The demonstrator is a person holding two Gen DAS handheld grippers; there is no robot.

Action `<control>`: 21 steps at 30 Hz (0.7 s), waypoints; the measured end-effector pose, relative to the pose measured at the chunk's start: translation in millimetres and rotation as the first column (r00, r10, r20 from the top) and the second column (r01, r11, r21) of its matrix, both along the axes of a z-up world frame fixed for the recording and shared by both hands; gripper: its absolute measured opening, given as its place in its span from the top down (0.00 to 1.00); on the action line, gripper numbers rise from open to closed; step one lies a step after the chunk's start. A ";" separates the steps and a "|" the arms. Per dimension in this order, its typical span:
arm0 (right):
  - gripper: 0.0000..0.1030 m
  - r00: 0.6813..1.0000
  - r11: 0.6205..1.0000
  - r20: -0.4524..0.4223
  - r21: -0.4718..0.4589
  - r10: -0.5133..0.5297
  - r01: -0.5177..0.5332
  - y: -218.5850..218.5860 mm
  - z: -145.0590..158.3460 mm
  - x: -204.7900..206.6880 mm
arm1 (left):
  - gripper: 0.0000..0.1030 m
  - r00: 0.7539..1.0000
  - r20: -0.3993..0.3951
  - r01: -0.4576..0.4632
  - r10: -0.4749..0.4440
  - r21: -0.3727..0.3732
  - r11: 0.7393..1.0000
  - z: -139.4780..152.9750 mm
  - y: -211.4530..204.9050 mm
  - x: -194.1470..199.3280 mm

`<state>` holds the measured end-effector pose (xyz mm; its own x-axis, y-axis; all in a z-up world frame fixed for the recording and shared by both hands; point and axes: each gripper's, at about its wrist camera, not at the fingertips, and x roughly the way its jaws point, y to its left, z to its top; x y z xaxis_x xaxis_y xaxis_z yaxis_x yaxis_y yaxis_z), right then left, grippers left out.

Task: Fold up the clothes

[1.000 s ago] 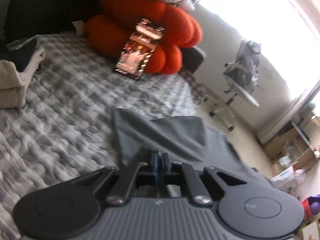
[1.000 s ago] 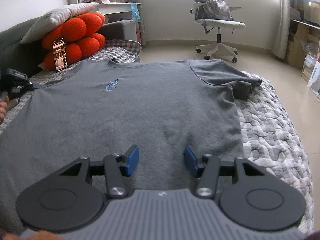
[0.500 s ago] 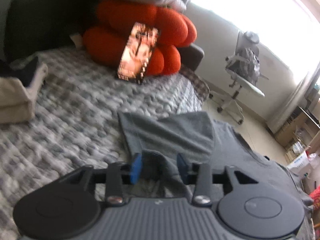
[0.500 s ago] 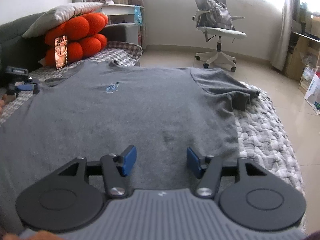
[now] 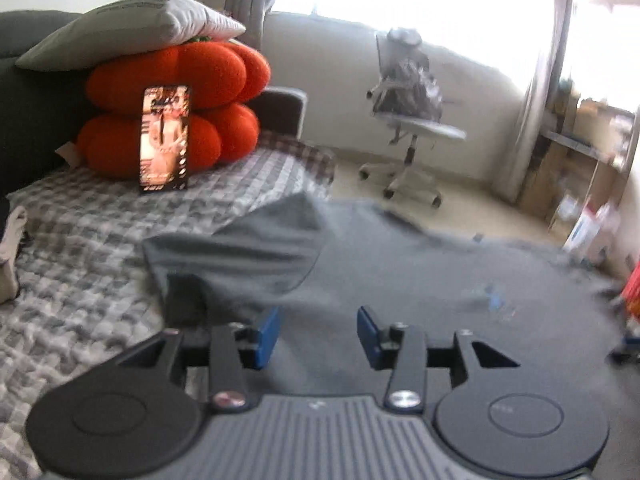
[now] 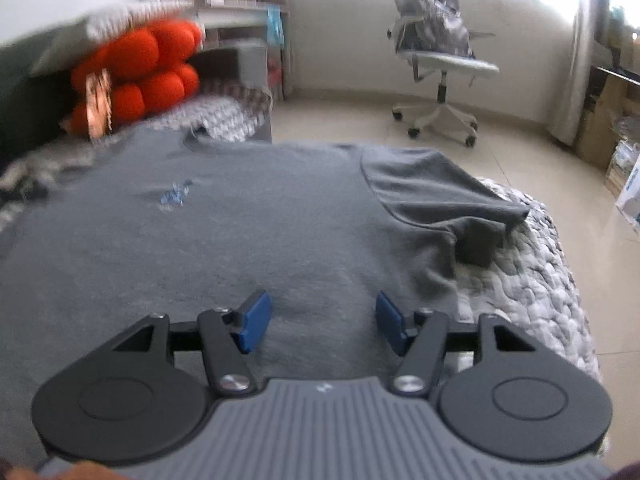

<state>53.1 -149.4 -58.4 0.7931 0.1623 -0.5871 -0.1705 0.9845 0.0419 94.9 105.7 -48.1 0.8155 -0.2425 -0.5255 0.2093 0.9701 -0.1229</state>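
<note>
A grey t-shirt [image 6: 240, 232] lies spread flat, front up, on the grey-and-white quilted bed [image 6: 532, 280]. In the left wrist view its near sleeve [image 5: 248, 252] lies creased and folded in toward the body of the t-shirt [image 5: 400, 272]. My left gripper [image 5: 318, 320] hovers just right of that sleeve, open, with nothing between its blue pads. My right gripper [image 6: 321, 308] hangs over the shirt's lower right part with its jaws opening and only flat fabric beneath them. The other sleeve [image 6: 432, 196] is rumpled near the bed's right edge.
Orange cushions [image 5: 180, 88] under a grey pillow [image 5: 128, 36] sit at the head of the bed, with a lit phone [image 5: 164, 140] leaning on them. Folded beige cloth [image 5: 8, 256] shows at the left edge. An office chair [image 6: 436, 60] and boxes [image 6: 628, 184] stand on the tiled floor.
My left gripper opened, let go of the sleeve, rolled level and swung right over the shirt. My right gripper slid over the shirt toward the right sleeve, and its jaws widened.
</note>
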 end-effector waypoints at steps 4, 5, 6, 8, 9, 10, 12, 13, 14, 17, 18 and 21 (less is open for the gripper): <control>0.39 1.000 0.998 0.013 0.060 -0.002 0.001 -24.8 -0.4 -22.7 | 0.56 0.999 -0.034 -0.038 0.036 -0.046 0.998 -8.5 22.7 -6.9; 0.39 1.000 0.998 0.018 0.069 -0.001 0.000 -30.9 -0.5 -28.9 | 0.56 0.998 -0.038 -0.046 0.044 -0.064 0.997 -9.4 28.0 -9.6; 0.39 1.000 0.997 0.020 0.081 0.002 -0.004 -36.4 -0.6 -33.9 | 0.56 0.998 -0.038 -0.045 0.042 -0.072 0.996 -10.3 31.4 -13.2; 0.41 0.999 0.994 0.029 0.108 0.017 -0.020 -45.0 0.5 -43.9 | 0.56 0.999 -0.028 -0.035 0.034 -0.062 0.997 -10.8 33.0 -21.8; 0.39 1.000 0.995 0.023 0.104 0.006 -0.009 -48.2 0.6 -48.1 | 0.56 0.999 -0.024 -0.034 0.033 -0.054 0.998 -9.2 32.2 -25.9; 0.38 1.000 0.995 0.017 0.099 -0.006 0.004 -51.4 0.7 -52.2 | 0.55 0.999 -0.021 -0.036 0.035 -0.045 0.998 -6.9 31.0 -30.0; 0.38 1.000 0.993 0.005 0.115 -0.021 0.021 -58.6 2.3 -58.3 | 0.50 0.999 -0.016 -0.038 0.037 -0.026 0.999 -2.3 28.5 -38.1; 0.38 1.000 0.990 -0.002 0.136 -0.024 0.024 -62.9 3.7 -60.1 | 0.47 0.999 -0.017 -0.037 0.037 -0.024 0.999 0.9 26.9 -41.0; 0.38 1.000 0.987 -0.009 0.158 -0.027 0.028 -67.1 5.2 -61.9 | 0.46 0.999 -0.019 -0.036 0.035 -0.025 0.999 4.4 25.1 -43.5; 0.38 0.998 0.976 -0.043 0.213 -0.043 0.051 -77.1 12.4 -56.7 | 0.45 0.999 -0.038 -0.021 0.020 -0.020 1.000 17.2 15.6 -43.7; 0.38 0.997 0.973 -0.052 0.225 -0.050 0.061 -79.7 15.5 -54.4 | 0.45 0.999 -0.040 -0.016 0.015 -0.014 1.000 22.0 11.1 -42.9; 0.38 0.994 0.961 -0.077 0.262 -0.071 0.089 -87.0 23.8 -46.5 | 0.41 0.999 -0.039 -0.006 0.006 0.011 1.000 36.2 -5.1 -39.3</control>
<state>6.6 -236.4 -34.6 0.7704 0.2567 -0.5835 -0.0796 0.9469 0.3115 55.5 100.6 -11.9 0.7957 -0.2321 -0.5595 0.1989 0.9726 -0.1206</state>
